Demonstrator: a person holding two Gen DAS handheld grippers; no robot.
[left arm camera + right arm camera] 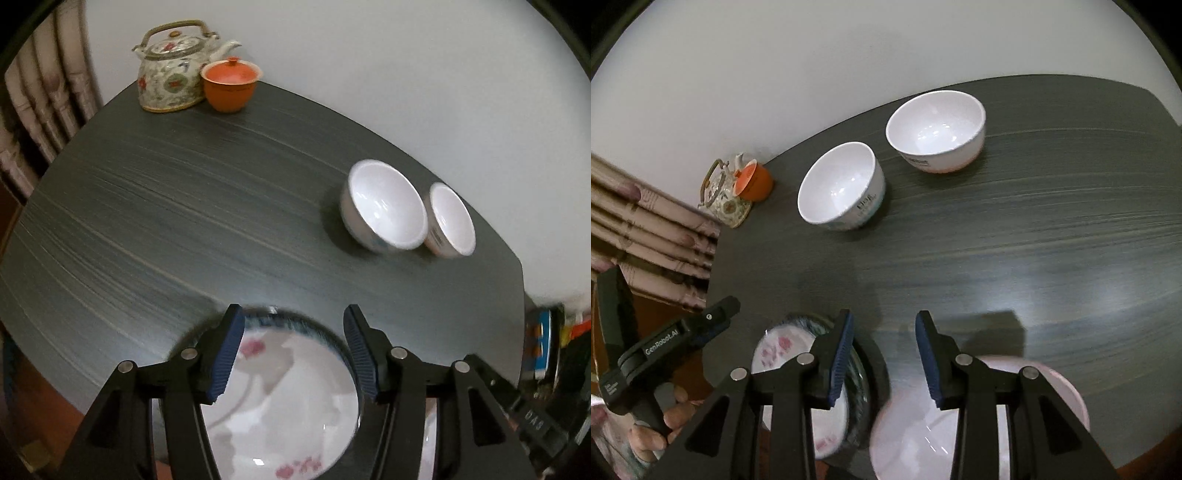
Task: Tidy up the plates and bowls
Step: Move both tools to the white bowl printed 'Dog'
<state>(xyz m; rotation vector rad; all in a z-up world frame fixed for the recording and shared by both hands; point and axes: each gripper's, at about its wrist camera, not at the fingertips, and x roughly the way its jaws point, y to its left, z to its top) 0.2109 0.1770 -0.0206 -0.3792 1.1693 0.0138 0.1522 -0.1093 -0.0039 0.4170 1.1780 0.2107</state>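
Two white bowls (890, 162) sitting far ahead on table (1034, 240); I'm hovering right gripper (884, 354), jaws spread, empty, between floral plate (783, 350) and pink plate (1063, 387); left gripper (293, 350) spread over floral plate.

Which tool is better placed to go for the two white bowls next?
Probably right. The right tool is open and empty, with the two white ceramic bowls ahead across bare dark table. The left tool hangs over the floral plate, bowls off to its right.
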